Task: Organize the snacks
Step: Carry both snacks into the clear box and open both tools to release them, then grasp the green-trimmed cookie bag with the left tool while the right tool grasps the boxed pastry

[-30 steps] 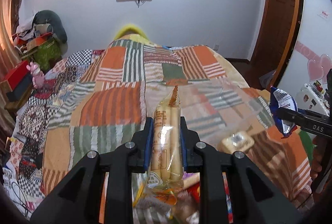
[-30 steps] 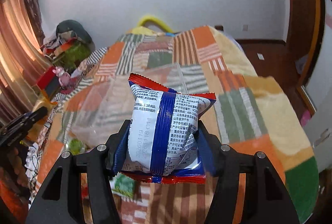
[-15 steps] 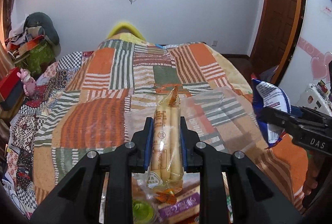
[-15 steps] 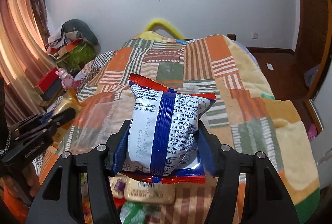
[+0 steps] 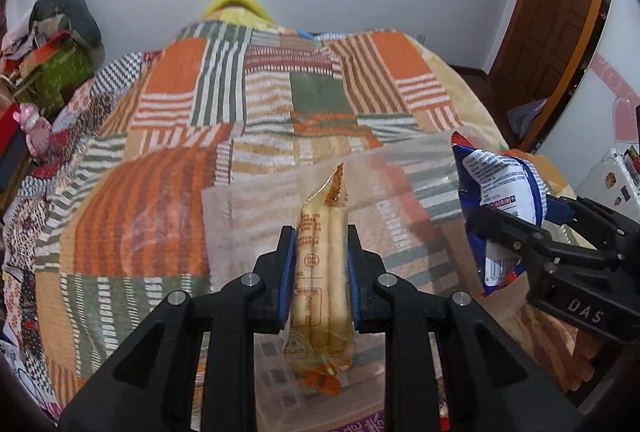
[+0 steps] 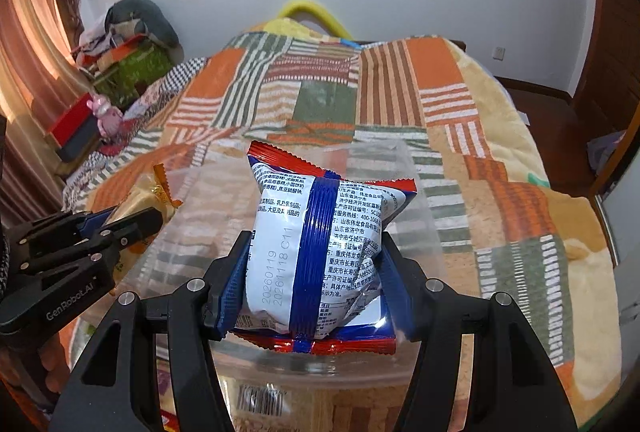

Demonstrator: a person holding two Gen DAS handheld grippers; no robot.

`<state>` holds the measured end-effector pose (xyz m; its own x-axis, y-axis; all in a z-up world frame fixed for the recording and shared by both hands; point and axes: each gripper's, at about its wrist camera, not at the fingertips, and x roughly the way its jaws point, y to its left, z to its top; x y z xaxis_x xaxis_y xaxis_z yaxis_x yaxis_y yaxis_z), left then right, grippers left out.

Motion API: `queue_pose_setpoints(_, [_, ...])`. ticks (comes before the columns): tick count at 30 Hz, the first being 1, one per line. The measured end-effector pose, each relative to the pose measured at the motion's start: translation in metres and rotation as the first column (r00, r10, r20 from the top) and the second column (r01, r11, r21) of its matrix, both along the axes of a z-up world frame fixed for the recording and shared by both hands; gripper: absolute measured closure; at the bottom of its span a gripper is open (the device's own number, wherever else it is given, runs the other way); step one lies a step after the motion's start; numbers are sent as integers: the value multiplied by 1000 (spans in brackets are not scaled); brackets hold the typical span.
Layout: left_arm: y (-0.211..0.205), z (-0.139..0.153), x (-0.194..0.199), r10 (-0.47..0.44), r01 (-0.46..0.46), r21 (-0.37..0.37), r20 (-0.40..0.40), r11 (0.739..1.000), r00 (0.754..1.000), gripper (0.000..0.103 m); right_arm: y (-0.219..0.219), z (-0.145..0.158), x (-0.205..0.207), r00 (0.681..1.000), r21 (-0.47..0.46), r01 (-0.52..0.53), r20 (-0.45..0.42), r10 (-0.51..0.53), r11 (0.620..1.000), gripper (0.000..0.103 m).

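My left gripper (image 5: 321, 236) is shut on a clear pack of tan stick snacks (image 5: 322, 256), held upright above a clear plastic box (image 5: 256, 216) on the bed. My right gripper (image 6: 314, 244) is shut on a puffy white, blue and red snack bag (image 6: 316, 252), also over the clear box (image 6: 416, 216). In the left wrist view the right gripper (image 5: 516, 228) and its bag (image 5: 500, 188) are at the right. In the right wrist view the left gripper (image 6: 132, 224) with the stick pack (image 6: 148, 196) is at the left.
A patchwork orange, green and striped blanket (image 5: 168, 136) covers the bed. Other snack packs lie under the grippers at the near edge (image 6: 256, 400). Clutter and a pink toy (image 5: 34, 128) sit left of the bed. A wooden door (image 5: 552, 4) is at the right.
Both grippers have moved forward and toward each other over the clear box, each still holding its snack. The loose snacks below have slid mostly out of view.
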<state>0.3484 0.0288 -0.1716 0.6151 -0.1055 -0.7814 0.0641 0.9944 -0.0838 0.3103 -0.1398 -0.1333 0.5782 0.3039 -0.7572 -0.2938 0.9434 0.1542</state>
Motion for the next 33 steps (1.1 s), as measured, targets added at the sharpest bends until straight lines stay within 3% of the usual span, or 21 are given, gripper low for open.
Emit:
queue_pose_setpoints(6, [-4,-11,2,-10,11,36,-20,999,1000,80,9,-11,1,999,-31,-30,-33,29,999,46])
queue_pose_setpoints(9, [-2,-14,2,-7,7,24,-34,1000,999,74,12,-12,-1,999,-50,-42,-33,40,998,45])
queue_pose_setpoints(11, [1,-13,0,3,-2,15,-32,1000,999,55,14,-8,-5,999,-65,-48,-18,47,997,45])
queue_pose_setpoints(14, [5,-5,-10,23,-23,12,2,1000,1000,45,14,-1,-10,999,-71,-54,-1,54,996,43])
queue_pose_setpoints(33, [35,68,-122,46,-50,32,123,998,991,30,-5,57,-97,991,4,-83,109,82,997,32])
